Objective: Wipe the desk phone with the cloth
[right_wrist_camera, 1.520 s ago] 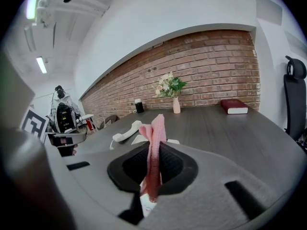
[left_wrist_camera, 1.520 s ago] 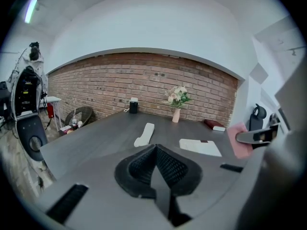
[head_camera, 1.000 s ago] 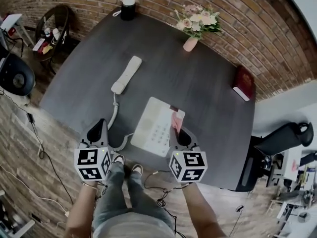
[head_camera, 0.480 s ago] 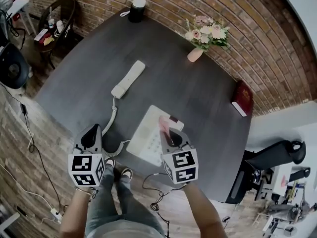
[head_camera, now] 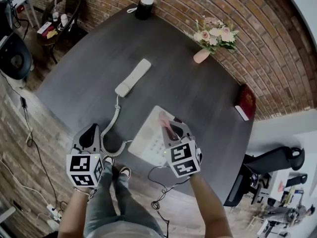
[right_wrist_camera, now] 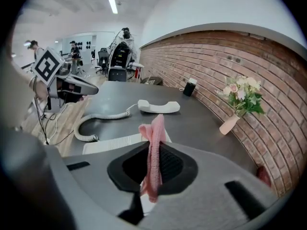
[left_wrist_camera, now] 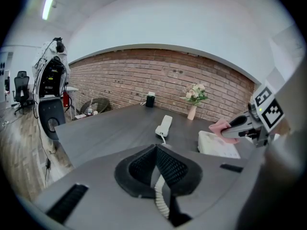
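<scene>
The white desk phone base (head_camera: 148,139) lies near the table's front edge. Its handset (head_camera: 133,77) rests off the hook farther back, joined to it by a coiled cord (head_camera: 110,129). My right gripper (head_camera: 170,131) hovers over the base's far right part, shut on a pink cloth (head_camera: 164,118). In the right gripper view the cloth (right_wrist_camera: 153,143) hangs folded between the jaws, above the base (right_wrist_camera: 108,143). My left gripper (head_camera: 90,131) stays left of the base beside the cord, shut with nothing held (left_wrist_camera: 156,150).
A pink vase of flowers (head_camera: 212,37) and a black cylinder (head_camera: 146,6) stand at the table's back. A red book (head_camera: 244,102) lies at the right edge. Brick wall behind; an office chair (head_camera: 273,158) to the right, a small side table (head_camera: 58,15) at the left.
My right gripper has carried the pink cloth leftward from the base's right edge onto the base. The left gripper has barely moved.
</scene>
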